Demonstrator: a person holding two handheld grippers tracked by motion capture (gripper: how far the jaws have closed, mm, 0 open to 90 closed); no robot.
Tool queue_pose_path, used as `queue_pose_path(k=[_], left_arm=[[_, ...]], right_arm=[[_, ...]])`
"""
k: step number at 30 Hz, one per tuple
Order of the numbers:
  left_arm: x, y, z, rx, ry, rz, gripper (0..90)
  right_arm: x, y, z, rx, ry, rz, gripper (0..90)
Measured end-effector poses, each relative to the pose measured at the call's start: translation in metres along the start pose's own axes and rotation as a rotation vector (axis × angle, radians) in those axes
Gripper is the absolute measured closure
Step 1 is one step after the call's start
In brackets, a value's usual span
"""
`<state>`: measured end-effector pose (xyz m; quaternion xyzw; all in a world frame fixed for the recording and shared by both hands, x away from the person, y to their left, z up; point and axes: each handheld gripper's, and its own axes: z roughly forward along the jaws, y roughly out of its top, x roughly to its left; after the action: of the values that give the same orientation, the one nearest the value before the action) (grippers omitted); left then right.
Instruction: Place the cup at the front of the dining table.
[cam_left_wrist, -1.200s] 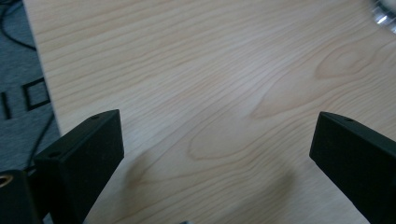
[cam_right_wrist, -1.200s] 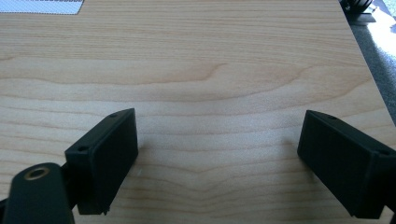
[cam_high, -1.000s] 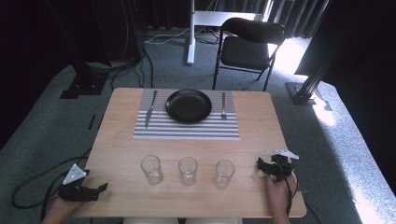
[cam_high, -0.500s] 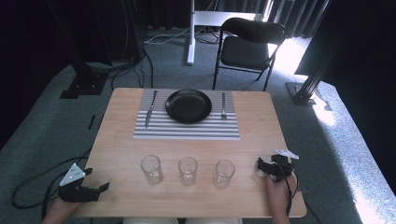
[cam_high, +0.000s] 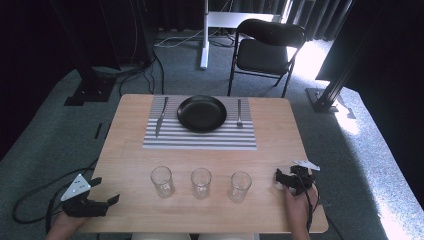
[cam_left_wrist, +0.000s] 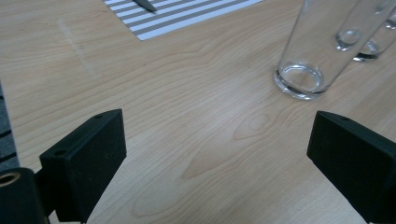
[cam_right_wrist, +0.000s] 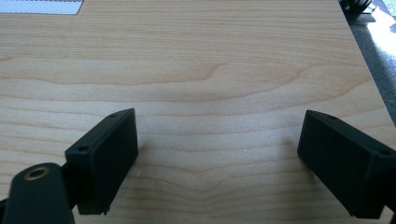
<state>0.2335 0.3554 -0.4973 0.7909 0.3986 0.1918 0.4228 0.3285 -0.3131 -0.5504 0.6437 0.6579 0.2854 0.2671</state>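
Three empty clear glasses stand in a row near the table's front: left (cam_high: 162, 181), middle (cam_high: 201, 182), right (cam_high: 239, 186). My left gripper (cam_high: 106, 190) hovers at the table's front left corner, pointing toward the left glass (cam_left_wrist: 310, 51). It is open; its jaws have just been closing slightly, with only bare wood between them (cam_left_wrist: 217, 154). My right gripper (cam_high: 281, 179) rests near the front right edge, to the right of the row of glasses. It is open over bare wood (cam_right_wrist: 217, 158).
A black plate (cam_high: 202, 113) sits on a striped placemat (cam_high: 200, 139) at the far side of the wooden table (cam_high: 125, 165), with a knife (cam_high: 161, 117) on its left and a fork (cam_high: 239, 113) on its right. A black chair (cam_high: 267, 47) stands beyond the table.
My left gripper has lifted a little and edged in over the table corner. The right gripper and the glasses have not moved.
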Motion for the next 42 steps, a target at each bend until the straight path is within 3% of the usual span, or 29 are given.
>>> queue_pose_path(k=[8, 13, 16, 28, 42], left_arm=[[-0.009, 0.008, -0.001, -0.022, -0.033, 0.022, 5.1], [-0.014, 0.016, -0.005, -0.061, -0.038, 0.036, 5.1], [-0.017, 0.019, -0.005, -0.056, -0.068, 0.038, 5.1], [-0.029, 0.04, -0.007, -0.068, -0.107, 0.092, 5.1], [-0.045, 0.066, 0.005, -0.063, -0.179, 0.148, 5.1]], right_arm=[[0.0, 0.0, 0.0, 0.0, 0.0, 0.001, 11.6], [0.0, 0.0, 0.0, 0.0, 0.0, 0.0, 11.6], [0.0, 0.0, 0.0, 0.0, 0.0, 0.0, 11.6], [0.0, 0.0, 0.0, 0.0, -0.001, 0.002, 11.6], [0.0, 0.0, 0.0, 0.0, -0.001, 0.001, 11.6]])
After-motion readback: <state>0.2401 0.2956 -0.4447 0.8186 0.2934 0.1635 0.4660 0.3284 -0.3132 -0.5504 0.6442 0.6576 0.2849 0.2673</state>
